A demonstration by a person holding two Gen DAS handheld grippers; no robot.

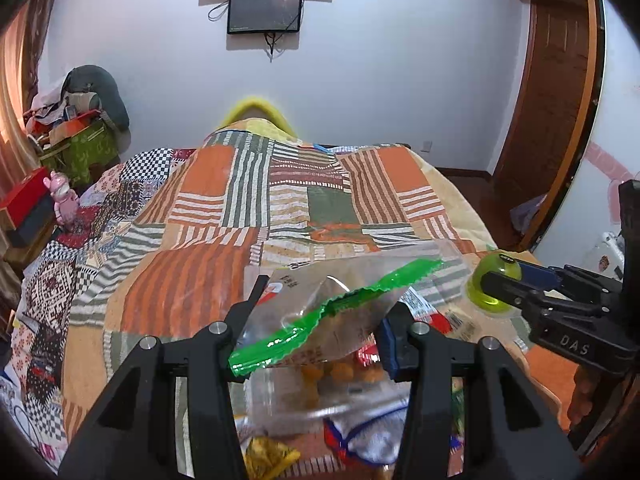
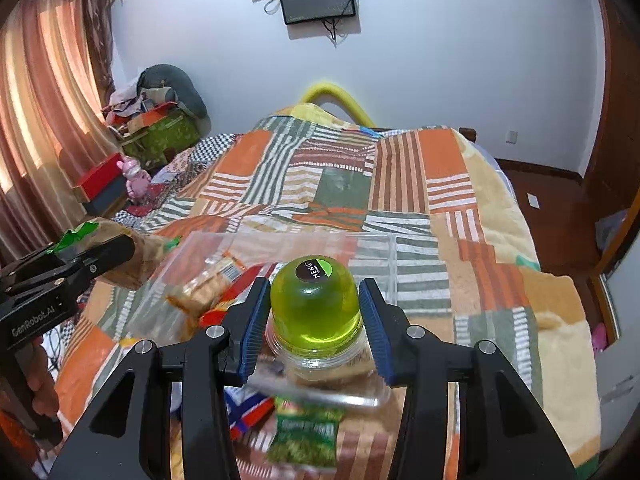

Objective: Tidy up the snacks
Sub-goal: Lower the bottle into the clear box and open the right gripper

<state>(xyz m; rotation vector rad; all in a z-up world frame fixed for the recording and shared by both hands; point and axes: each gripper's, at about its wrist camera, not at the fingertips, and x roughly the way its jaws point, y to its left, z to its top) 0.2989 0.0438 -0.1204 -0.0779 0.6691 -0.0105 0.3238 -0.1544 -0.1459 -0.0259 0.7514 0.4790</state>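
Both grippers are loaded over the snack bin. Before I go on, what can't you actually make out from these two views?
- Clear bin: its near wall is hidden behind the jelly cup in the right gripper; right wrist view.
- Green-edged bag in the left gripper: print too blurred to read; left wrist view.
- Green packet: motion-blurred, label unreadable; right wrist view.
- Snacks under the left gripper: cut off by the bottom edge.

The green packet (image 2: 305, 432) at the bottom of the right wrist view is blurred, its print unreadable. The clear box's (image 2: 372, 248) near rim smears. Black fingers (image 1: 208, 380) hide snacks (image 1: 272, 456) cut off by the left wrist view's lower edge.
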